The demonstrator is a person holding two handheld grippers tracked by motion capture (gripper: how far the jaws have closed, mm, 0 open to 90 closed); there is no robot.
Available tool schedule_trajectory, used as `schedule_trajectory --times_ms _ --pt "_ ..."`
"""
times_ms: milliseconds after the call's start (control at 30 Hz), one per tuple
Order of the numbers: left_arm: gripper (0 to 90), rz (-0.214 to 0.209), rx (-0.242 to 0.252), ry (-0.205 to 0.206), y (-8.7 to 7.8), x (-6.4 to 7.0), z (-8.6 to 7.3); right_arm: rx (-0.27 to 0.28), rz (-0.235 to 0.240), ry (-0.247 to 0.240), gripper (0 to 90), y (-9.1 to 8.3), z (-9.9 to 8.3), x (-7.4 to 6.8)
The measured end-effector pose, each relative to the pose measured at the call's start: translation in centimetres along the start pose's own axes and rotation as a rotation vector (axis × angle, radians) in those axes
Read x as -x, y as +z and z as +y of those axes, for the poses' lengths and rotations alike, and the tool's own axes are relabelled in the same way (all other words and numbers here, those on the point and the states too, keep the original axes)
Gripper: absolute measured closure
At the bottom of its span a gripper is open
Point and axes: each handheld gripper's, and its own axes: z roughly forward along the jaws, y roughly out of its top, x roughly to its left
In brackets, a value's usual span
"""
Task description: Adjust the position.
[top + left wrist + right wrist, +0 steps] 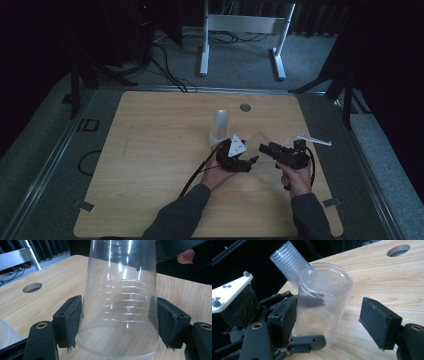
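A single clear plastic cup (120,305) is clamped near its rim between both pads of my left gripper (120,317), so that gripper is shut on it. In the right gripper view the cup (324,297) points its closed base toward the camera. My right gripper (332,315) stands open around it: the left pad (284,320) is close beside the cup and the right pad is well apart from it. In the high view the cup (261,141) hangs just above the table between the left gripper (251,160) and the right gripper (266,148). A stack of clear cups (220,127) stands just behind.
The wooden table (150,165) has a round cable hole (244,107) at the back. A white strip (314,139) lies near the right edge. The cup stack (289,262) is close behind the left gripper. A white desk frame (242,25) and cables are on the floor beyond.
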Motion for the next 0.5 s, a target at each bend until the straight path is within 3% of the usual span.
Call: schedule_trajectory --times_ms 167,500 --pt "28.2 0.004 -0.013 0.005 -0.14 -0.37 -0.27 -0.013 -0.011 -0.016 29.5 -0.33 -0.03 0.23" --pt "28.1 -0.013 -0.04 0.019 -0.6 -0.87 -0.54 -0.074 -0.047 -0.097 32.8 -0.92 -0.03 0.57"
